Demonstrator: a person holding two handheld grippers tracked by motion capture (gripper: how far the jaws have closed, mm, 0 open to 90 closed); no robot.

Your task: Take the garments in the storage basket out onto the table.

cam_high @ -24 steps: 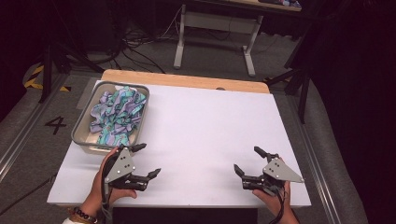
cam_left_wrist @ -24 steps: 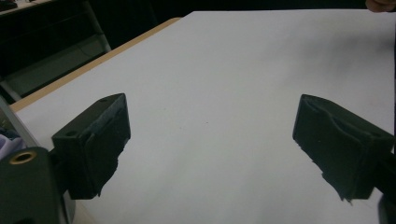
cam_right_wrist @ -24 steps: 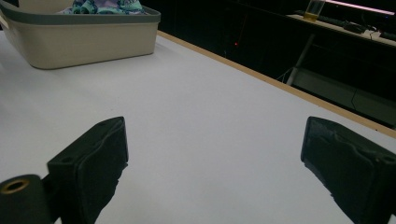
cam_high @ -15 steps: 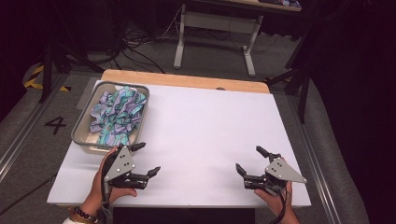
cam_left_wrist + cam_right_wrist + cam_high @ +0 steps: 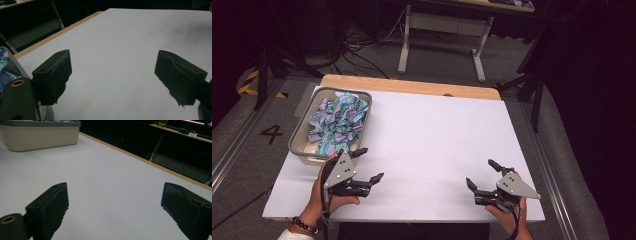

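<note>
Nearest you, your left hand point(image 5: 319, 192) held the left gripper point(image 5: 371, 164) low over the white table point(image 5: 437, 145), close to its near edge. Its jaws stood wide apart with nothing between them. In the left gripper view you saw the same: left gripper point(image 5: 113, 82) gaping over bare white tabletop point(image 5: 120, 50), pads point(image 5: 60, 75) clear of everything.

Across from it, your right hand point(image 5: 507, 212) held the right gripper point(image 5: 482, 174), also by the near edge and well apart from the left one. Those jaws were spread too, and empty. The right gripper view agreed: right gripper point(image 5: 115, 202) splayed, only white table point(image 5: 100, 175) in the gap.

A little farther out, just beyond your left gripper, sat the bin point(image 5: 297, 145) at the table's left edge. One left jaw tip lay right at its near rim in the high view; you couldn't tell whether it touched. The cloth point(image 5: 337, 120), patterned in teal, purple and white, was heaped inside the bin, bunched up. In the left gripper view a corner of the cloth point(image 5: 3, 70) peeked in at the left edge; in the right gripper view the bin point(image 5: 37, 137) stood far off at upper left.

Farther still, the table's wooden strip point(image 5: 412, 86) ran along the back edge, and beyond it a white stand point(image 5: 442, 35) rose from the dark floor.
</note>
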